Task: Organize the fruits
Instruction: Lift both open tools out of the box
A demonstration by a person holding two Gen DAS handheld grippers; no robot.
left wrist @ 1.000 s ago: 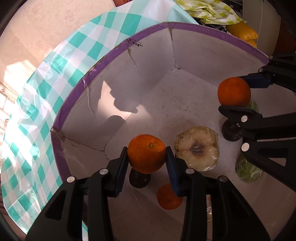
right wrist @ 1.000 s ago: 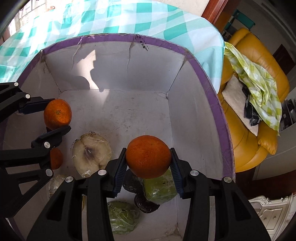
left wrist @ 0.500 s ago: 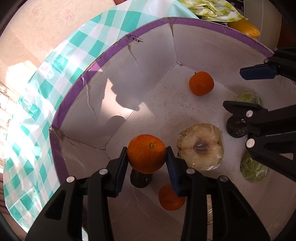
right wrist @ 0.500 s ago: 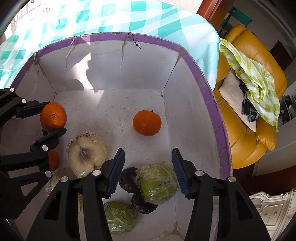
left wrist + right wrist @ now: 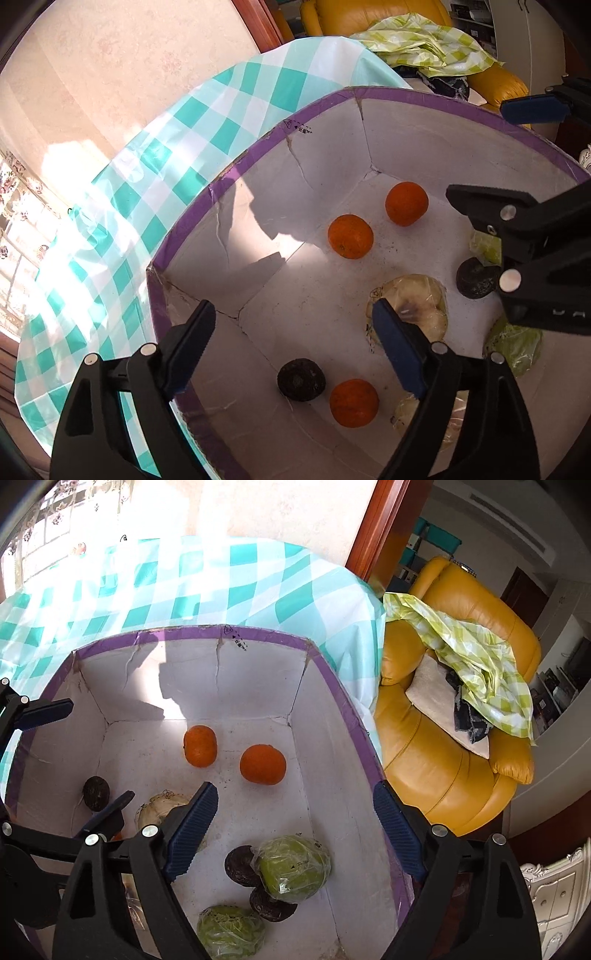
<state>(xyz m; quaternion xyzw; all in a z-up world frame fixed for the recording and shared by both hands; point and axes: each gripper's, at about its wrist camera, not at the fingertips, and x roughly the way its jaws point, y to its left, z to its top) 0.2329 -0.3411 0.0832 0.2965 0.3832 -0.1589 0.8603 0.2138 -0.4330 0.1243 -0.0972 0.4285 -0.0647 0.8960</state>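
Two oranges (image 5: 200,746) (image 5: 262,764) apart on box floor (image 5: 147,753), wrapped greens (image 5: 293,864) nearer

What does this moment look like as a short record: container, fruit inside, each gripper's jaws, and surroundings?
container: white box with purple rim on a checked tablecloth
oranges: three, two lying apart near the far wall, one near the front
other contents: dark round fruits, wrapped green items, wrapped pale cut fruit
left gripper: jaws just opened, nothing between them
right gripper: jaws just opened, nothing between them
surroundings: yellow armchair

Harsh sunlight, hard shadows, fisheye warp
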